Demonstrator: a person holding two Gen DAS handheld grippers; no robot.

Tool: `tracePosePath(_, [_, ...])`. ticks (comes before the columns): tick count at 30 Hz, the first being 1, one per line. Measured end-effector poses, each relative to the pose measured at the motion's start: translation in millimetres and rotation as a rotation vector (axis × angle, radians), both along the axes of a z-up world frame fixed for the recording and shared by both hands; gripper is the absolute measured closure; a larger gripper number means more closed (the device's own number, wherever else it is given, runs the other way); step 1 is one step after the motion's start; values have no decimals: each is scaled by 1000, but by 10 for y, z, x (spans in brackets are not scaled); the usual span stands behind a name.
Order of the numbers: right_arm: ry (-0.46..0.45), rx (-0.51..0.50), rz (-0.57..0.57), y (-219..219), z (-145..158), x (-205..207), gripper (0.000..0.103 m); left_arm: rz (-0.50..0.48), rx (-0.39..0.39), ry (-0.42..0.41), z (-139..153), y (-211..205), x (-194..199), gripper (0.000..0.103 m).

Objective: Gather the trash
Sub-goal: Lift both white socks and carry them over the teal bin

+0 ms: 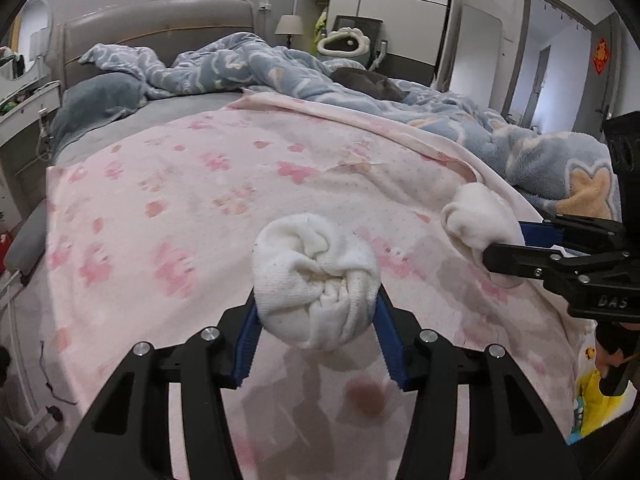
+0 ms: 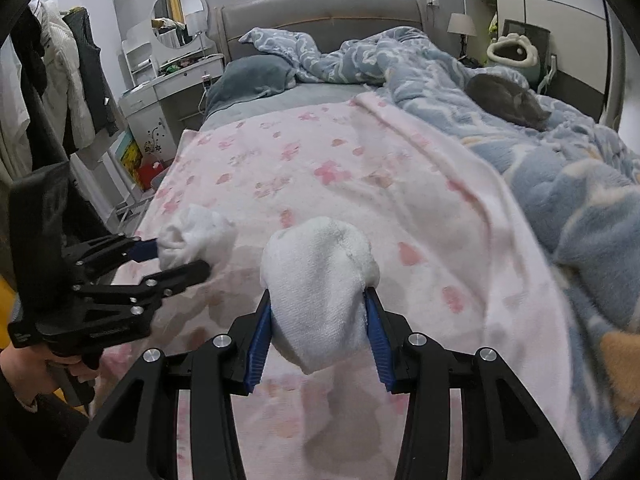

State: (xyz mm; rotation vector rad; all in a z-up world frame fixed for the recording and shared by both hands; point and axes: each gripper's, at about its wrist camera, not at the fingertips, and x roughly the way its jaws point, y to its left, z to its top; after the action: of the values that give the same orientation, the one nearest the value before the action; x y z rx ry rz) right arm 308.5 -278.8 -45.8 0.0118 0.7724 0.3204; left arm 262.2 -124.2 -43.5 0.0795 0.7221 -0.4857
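My left gripper [image 1: 316, 312] is shut on a balled white sock [image 1: 316, 280] and holds it above the pink flowered blanket [image 1: 180, 200]. My right gripper [image 2: 318, 312] is shut on a second white sock [image 2: 320, 280], also lifted over the blanket. In the left wrist view the right gripper [image 1: 500, 248] shows at the right with its sock [image 1: 476, 220]. In the right wrist view the left gripper [image 2: 180, 260] shows at the left with its sock [image 2: 192, 236].
A blue patterned duvet [image 2: 560, 160] is bunched on the bed's right side with a grey cat [image 2: 508, 100] on it. A grey pillow [image 2: 248, 80] lies by the headboard. A white dresser with a round mirror [image 2: 176, 20] and hanging clothes [image 2: 60, 80] stand left of the bed.
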Motion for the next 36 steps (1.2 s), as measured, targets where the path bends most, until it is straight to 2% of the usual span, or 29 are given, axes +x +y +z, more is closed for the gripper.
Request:
tracePosePath(10, [2, -29, 12, 401, 37, -292, 58, 106, 62, 15, 36, 701, -519, 48])
tracePosePath(16, [25, -45, 26, 636, 21, -541, 58, 180, 26, 42, 53, 1038, -805, 48])
tracePosePath(21, [21, -28, 65, 899, 42, -749, 58, 241, 40, 63, 1, 1263, -1029, 48])
tracePosePath(25, [33, -30, 112, 1146, 15, -895, 58, 311, -8, 118, -64, 1584, -1198, 47])
tracePosePath(32, [54, -4, 164, 1567, -25, -1028, 58, 401, 63, 177, -259, 1989, -1312, 46])
tracePosePath(36, [67, -22, 223, 1886, -75, -1073, 58, 437, 120, 259, -494, 2210, -1304, 46])
